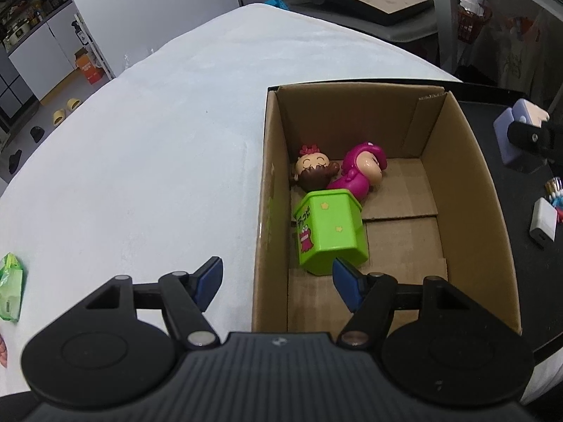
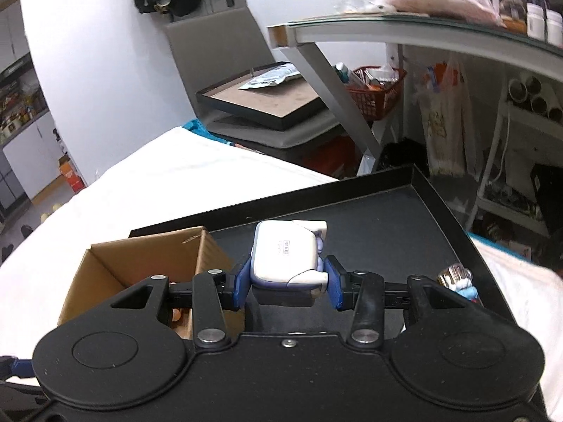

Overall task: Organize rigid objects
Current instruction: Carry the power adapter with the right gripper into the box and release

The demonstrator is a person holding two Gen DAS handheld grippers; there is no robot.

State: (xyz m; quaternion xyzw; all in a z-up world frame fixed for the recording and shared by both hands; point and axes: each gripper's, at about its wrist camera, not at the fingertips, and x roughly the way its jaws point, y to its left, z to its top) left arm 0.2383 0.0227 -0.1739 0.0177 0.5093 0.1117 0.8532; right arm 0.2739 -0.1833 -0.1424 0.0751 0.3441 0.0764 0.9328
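An open cardboard box stands on the white table and holds a green toy bin, a pink figure and a brown-haired doll. My left gripper is open and empty above the box's near left corner, close to the green bin. My right gripper is shut on a white and lavender block toy, held above the black tray to the right of the box. That toy and gripper also show in the left wrist view.
On the black tray lie a white charger and a small bundle of sticks. A green wrapper lies at the table's left edge. A glass-topped table and a chair with a black frame stand behind.
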